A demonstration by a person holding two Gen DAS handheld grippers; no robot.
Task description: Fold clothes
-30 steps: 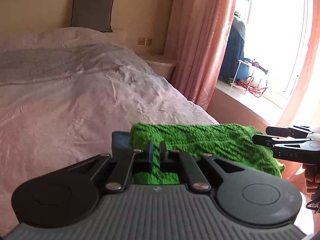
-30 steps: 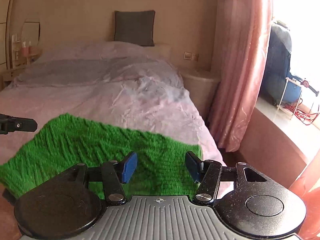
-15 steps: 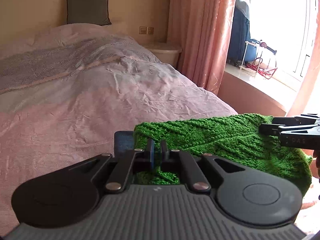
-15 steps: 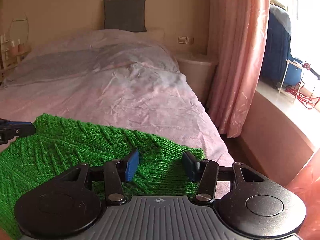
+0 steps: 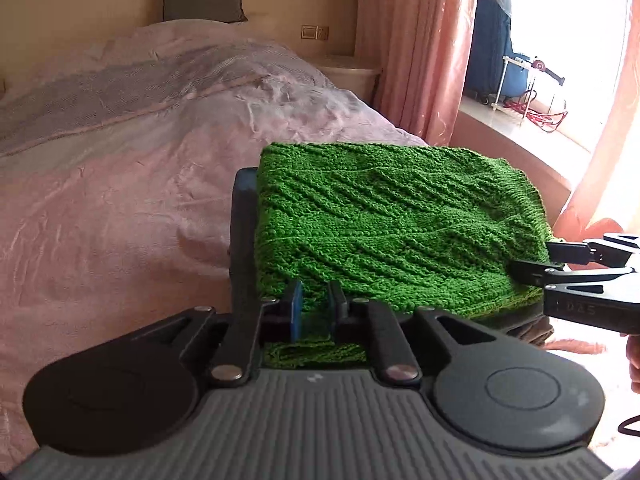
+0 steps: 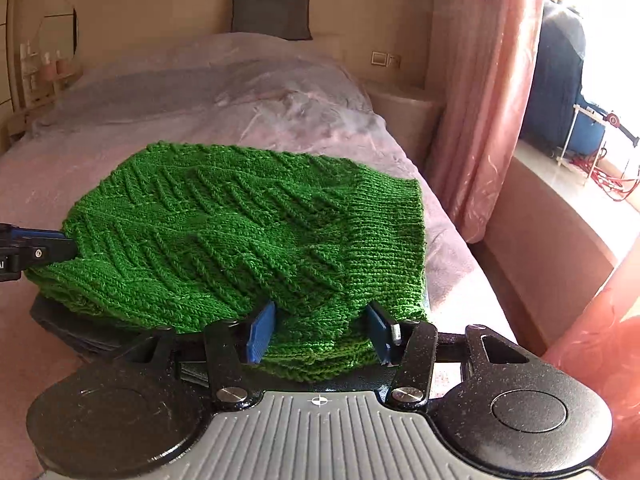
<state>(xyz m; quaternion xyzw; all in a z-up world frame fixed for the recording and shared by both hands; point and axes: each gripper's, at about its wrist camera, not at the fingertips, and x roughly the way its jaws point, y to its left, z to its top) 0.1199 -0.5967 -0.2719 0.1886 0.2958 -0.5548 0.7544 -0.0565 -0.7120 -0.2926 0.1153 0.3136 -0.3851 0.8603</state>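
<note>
**Green knit carried flat over the dark stack at the foot of the bed**

The left tool [image 5: 314, 312] has its blue pads drawn nearly together on the near edge of the green knitted garment [image 5: 384, 216], so it is gripping that edge. The right tool [image 6: 322, 330] has its jaws spread wide, with the garment's folded edge lying between them but not pinched. The garment is a compact, layered rectangle at the near corner of the pink bed [image 5: 120, 200], resting over a dark folded item [image 6: 72, 332] whose edge shows beneath it.

Judging from this, the step in hand looks like settling the folded knit squarely onto that dark item. To do it well, the person should keep the gripped edge level so the layers do not slide apart, lower both sides together, and line the knit's edges up with the item below. The left tool should let go only once the weight rests fully on the stack. The chunky knit is soft and stretchy, so a sideways tug would skew the fold.

Compared with a second ago, the garment fills far more of both views and sits closer under the cameras. Its ridged pattern is now plain to read. In the right wrist view the dark item under it has come into sight. The left tool's grip is the same, and the right tool's jaws are just as wide.
</note>
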